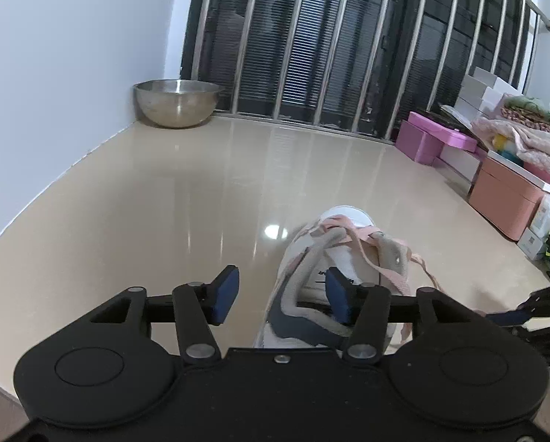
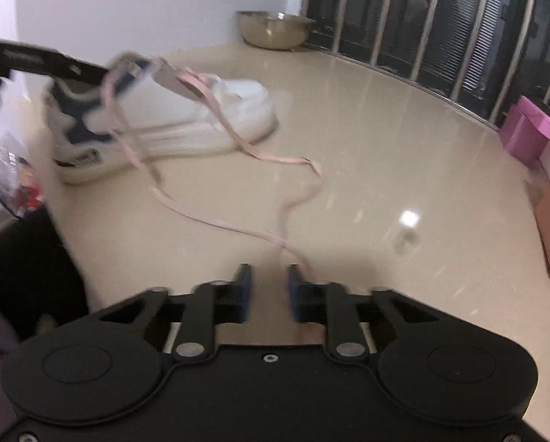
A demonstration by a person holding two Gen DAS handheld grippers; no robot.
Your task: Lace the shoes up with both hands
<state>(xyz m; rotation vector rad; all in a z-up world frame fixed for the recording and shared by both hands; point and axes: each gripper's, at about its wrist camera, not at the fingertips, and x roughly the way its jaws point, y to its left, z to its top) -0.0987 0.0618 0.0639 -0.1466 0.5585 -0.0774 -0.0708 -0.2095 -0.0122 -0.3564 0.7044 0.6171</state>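
Here, a white low-top sneaker with navy heel panels [image 2: 171, 118] sits on a glossy beige tabletop [image 1: 146, 191], its flat pink laces [image 2: 238, 228] trailing loose across the surface in wavy loops. The left gripper [image 1: 280, 296] hangs over the shoe's heel with its blue-padded fingers [image 1: 225, 296] spread wide; one pad sits inside the padded collar opening, the other over bare table beside the shoe. The right gripper [image 2: 266, 293] hovers low, well apart from the shoe, jaws partly parted and closed on nothing, with a lace end lying just ahead of its tips. A dented round steel bowl [image 1: 175, 101] stands in the far corner against the pale wall, beside metal window bars [image 1: 311, 44]. Stacked pink and white cardboard boxes [image 1: 459, 140] and folded cloth crowd the table's right edge. The right wrist view is motion-blurred.
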